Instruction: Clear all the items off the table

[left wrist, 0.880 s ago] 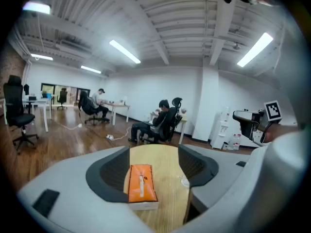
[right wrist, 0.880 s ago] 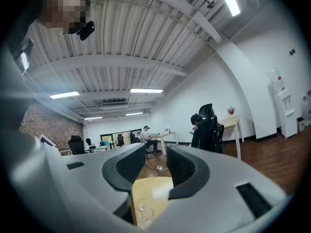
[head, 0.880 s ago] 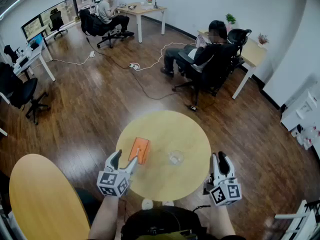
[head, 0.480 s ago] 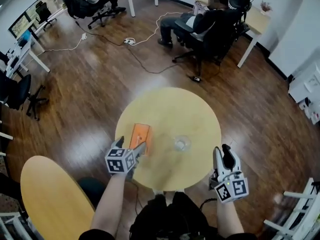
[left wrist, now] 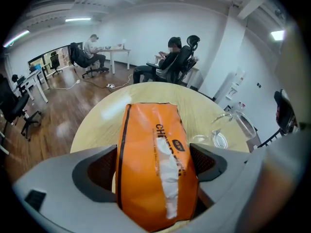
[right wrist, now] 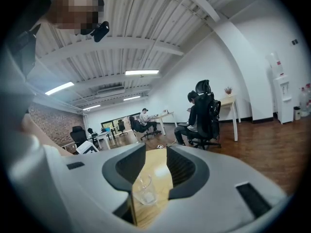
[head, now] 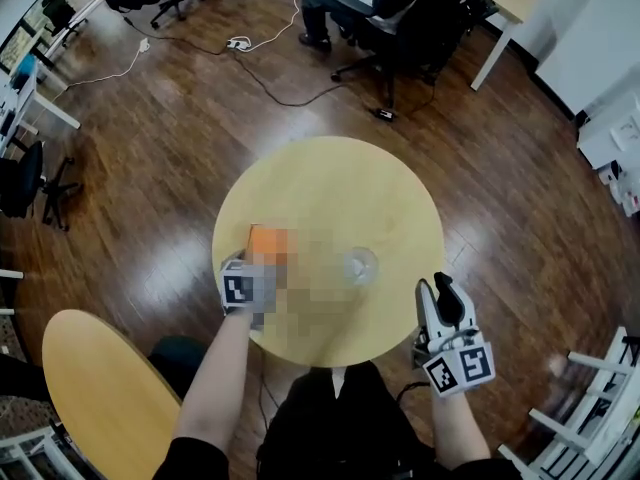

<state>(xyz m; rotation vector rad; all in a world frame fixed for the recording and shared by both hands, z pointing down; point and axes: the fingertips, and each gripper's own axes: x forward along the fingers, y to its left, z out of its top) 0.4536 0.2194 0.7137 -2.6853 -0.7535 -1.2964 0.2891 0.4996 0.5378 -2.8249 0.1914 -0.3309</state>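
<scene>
Head view, with both gripper views. A round wooden table (head: 330, 173) is seen from steeply above on a dark wood floor (head: 150, 148).

(a) An orange pack (left wrist: 148, 130) of tissues is shown lying flat on the table's left part, its far end pointing toward the middle. Black lettering and a strip of white tissue at its slot are seen on its top face. In the head view most of the pack is covered by a mosaic patch.

(b) The left gripper (left wrist: 153, 152) is tilted down over the table's near-left edge. Its jaws are set wide, one on each side of the pack's near half. The gap is nearly filled by the pack, whose sides lie close against the pads; no dent or squeeze is seen in the wrapper.

(c) A clear glass (head: 358, 265) is shown upright on the table, to the right of the pack and apart from it.

(d) The right gripper (head: 437, 290) is held almost level just off the table's near-right edge. Its jaws are parted by a narrow gap and nothing is held; the glass is seen through that gap, farther off.

(e) A second round table (head: 90, 388) is seen at lower left, and a seated person (head: 400, 8) at the top.
</scene>
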